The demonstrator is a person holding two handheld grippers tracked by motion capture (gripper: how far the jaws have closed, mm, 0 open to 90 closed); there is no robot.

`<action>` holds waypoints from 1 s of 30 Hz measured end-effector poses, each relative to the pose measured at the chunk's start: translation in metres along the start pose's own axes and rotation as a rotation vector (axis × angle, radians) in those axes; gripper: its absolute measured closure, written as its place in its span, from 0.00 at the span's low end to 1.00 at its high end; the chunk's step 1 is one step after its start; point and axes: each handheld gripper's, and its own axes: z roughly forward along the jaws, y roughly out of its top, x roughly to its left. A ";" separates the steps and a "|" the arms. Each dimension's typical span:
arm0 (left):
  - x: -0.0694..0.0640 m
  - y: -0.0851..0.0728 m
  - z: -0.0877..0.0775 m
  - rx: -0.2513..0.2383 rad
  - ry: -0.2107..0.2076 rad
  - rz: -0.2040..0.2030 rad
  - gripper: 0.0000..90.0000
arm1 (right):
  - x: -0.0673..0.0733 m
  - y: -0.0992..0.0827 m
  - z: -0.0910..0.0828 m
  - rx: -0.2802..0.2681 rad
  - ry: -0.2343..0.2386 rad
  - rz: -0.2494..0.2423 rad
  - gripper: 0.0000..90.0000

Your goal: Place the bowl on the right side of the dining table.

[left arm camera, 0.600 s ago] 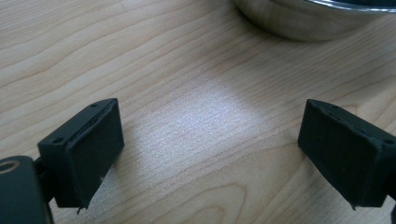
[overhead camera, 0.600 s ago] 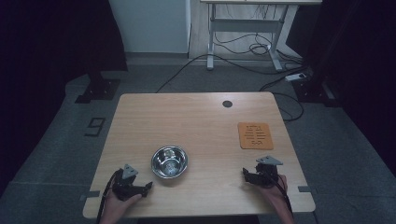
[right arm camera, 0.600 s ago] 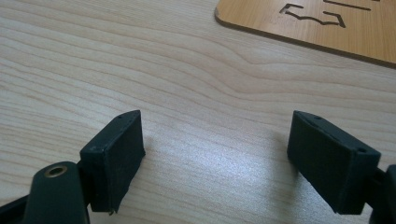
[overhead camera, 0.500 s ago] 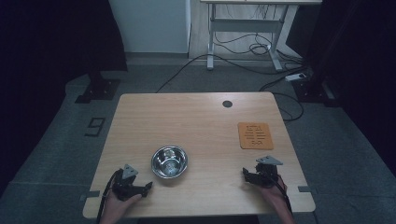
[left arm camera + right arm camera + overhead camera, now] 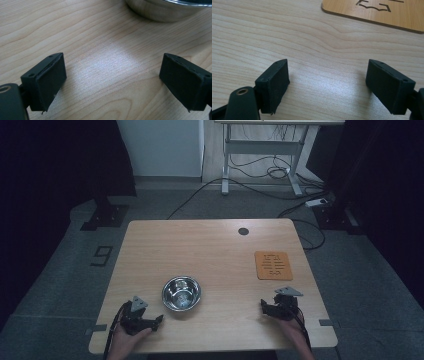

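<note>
A pale wooden tabletop [image 5: 215,250] seen from above. A round, shiny steel bowl [image 5: 181,293] sits toward six o'clock, slightly left of centre, and looks empty, though reflections make its inside hard to read. A flat, orange-brown wooden square coaster with cut-out lines [image 5: 273,265] lies toward four o'clock, well apart from the bowl.

The left claw [image 5: 156,320] rests at the near edge, about seven o'clock, just beside the bowl, jaws wide with nothing between them. The right claw [image 5: 263,305] rests at five o'clock, near the coaster, jaws also wide and empty.

Judging by this, the work has not begun: neither object is touched, and all handling remains.

In the left gripper view the bowl's wall [image 5: 165,10] is cut off at the top. In the right gripper view the coaster's edge [image 5: 372,12] is likewise cropped, its pattern unreadable. The room beyond is dark.
</note>
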 end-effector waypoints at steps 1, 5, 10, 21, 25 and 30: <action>0.000 0.000 0.000 0.000 -0.001 -0.001 0.08 | 0.000 0.000 0.000 0.003 0.001 -0.002 0.20; 0.000 0.000 0.000 0.000 0.000 0.000 0.08 | -0.001 0.003 0.000 0.018 0.009 0.011 0.18; 0.000 0.000 0.000 0.000 -0.001 -0.001 0.08 | -0.004 0.009 -0.003 0.003 0.066 0.079 0.18; 0.000 0.000 0.000 0.000 -0.001 -0.001 0.08 | 0.007 0.019 -0.026 -0.100 0.098 0.104 0.19; 0.000 0.000 0.000 0.000 -0.001 -0.001 0.08 | 0.011 0.022 -0.029 -0.116 0.108 0.102 0.18; 0.000 0.000 0.000 0.000 0.000 -0.001 0.08 | 0.017 0.027 -0.032 -0.139 0.126 0.097 0.18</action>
